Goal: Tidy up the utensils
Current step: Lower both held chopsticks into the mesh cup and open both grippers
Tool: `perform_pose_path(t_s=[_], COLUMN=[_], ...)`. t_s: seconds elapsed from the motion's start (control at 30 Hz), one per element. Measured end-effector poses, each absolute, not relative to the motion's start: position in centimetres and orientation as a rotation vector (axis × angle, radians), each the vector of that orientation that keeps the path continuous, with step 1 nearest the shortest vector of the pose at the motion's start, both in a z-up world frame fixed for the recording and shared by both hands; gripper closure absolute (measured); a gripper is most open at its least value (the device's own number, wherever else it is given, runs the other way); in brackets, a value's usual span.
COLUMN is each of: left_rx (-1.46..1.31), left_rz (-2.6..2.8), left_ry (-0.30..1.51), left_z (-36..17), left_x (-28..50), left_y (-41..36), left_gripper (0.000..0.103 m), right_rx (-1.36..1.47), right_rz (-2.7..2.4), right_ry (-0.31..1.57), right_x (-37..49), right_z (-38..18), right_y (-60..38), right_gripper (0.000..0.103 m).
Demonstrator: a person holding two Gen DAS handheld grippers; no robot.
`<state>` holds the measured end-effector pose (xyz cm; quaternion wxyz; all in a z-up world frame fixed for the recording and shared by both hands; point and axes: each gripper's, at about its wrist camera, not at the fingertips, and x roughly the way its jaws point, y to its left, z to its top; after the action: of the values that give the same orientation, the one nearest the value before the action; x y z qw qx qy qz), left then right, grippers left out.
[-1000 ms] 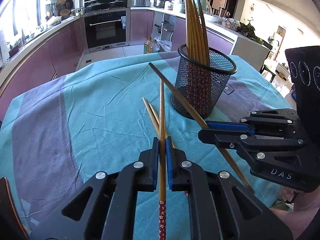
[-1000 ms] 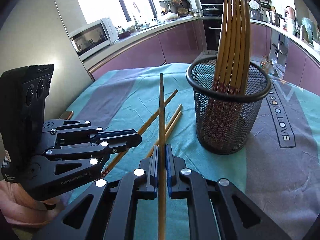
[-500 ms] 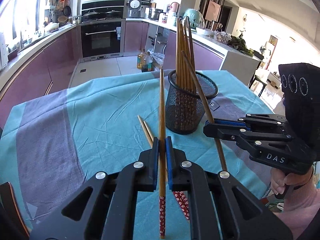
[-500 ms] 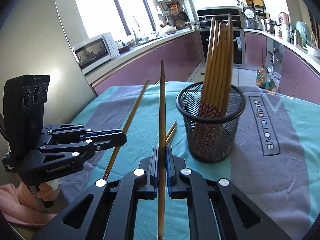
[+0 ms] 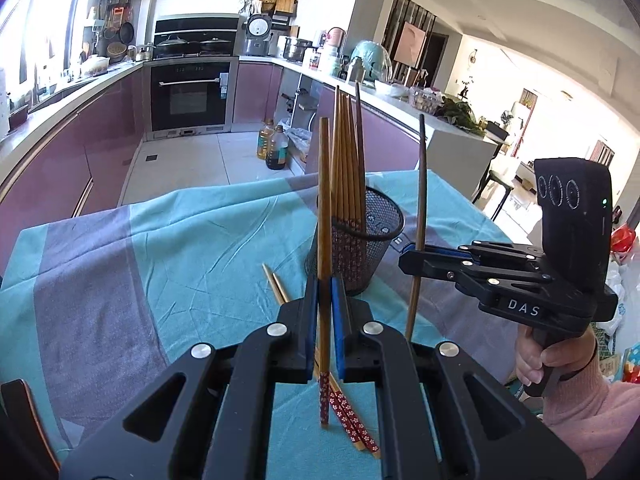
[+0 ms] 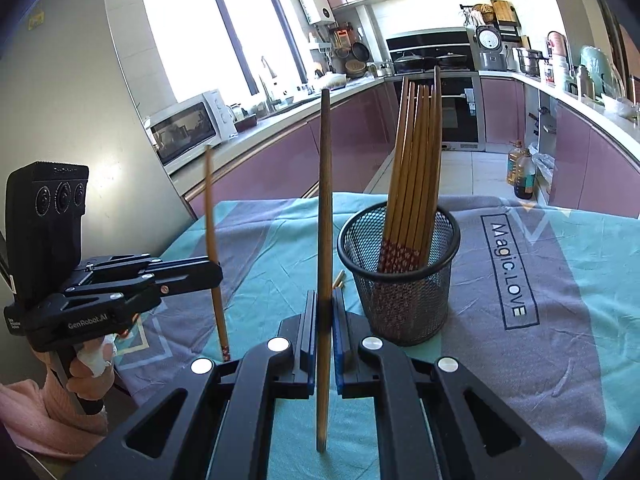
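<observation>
**Both tools holding a chopstick upright next to the mesh cup**

Biggest thing first: the table (image 5: 168,248), covered in a teal and grey-purple cloth (image 6: 560,280) with "Magic.LOVE" printed on it, fills the middle and lower part of both views. Kitchen counters and an oven (image 5: 190,98) sit in the background up top.

Near the center of the frame stands the black mesh cup (image 6: 404,292), upright on the cloth, with a bunch of chopsticks (image 6: 418,168) standing in it, red patterned ends down.

The left tool (image 5: 325,320) is pinching a single chopstick (image 5: 325,208), jaws pressed together on it, stick pretty much vertical with its red flowery end hanging below. In its own view it sits just left of the cup.

The right tool (image 6: 325,332) is doing the same, clamped on another chopstick (image 6: 325,200), also upright, just left of the cup in that view.

Smallest bits: a loose pair of chopsticks (image 5: 276,282) lies flat on the cloth at the foot of the cup, red ends toward the bottom of the frame.
</observation>
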<state>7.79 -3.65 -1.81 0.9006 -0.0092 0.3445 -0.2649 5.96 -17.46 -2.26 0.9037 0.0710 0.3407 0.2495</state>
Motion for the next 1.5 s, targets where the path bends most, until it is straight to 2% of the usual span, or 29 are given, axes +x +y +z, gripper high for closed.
perform_pose_path(t_s=[0.47, 1.5], left_rx=[-0.061, -0.013], left_rz=[-0.571, -0.587], left_ry=[0.649, 0.606], left_z=[0.7, 1.7], left_x=[7.2, 9.3], left_y=[-3.2, -5.9], left_gripper=[0.095, 0.095], right_rx=[0.146, 0.115], right_rz=[0.51, 0.509], right_ry=[0.646, 0.56], right_x=[5.9, 6.6], right_z=[-0.4, 2.8], right_y=[-18.3, -19.1], right_gripper=[0.097, 0.097])
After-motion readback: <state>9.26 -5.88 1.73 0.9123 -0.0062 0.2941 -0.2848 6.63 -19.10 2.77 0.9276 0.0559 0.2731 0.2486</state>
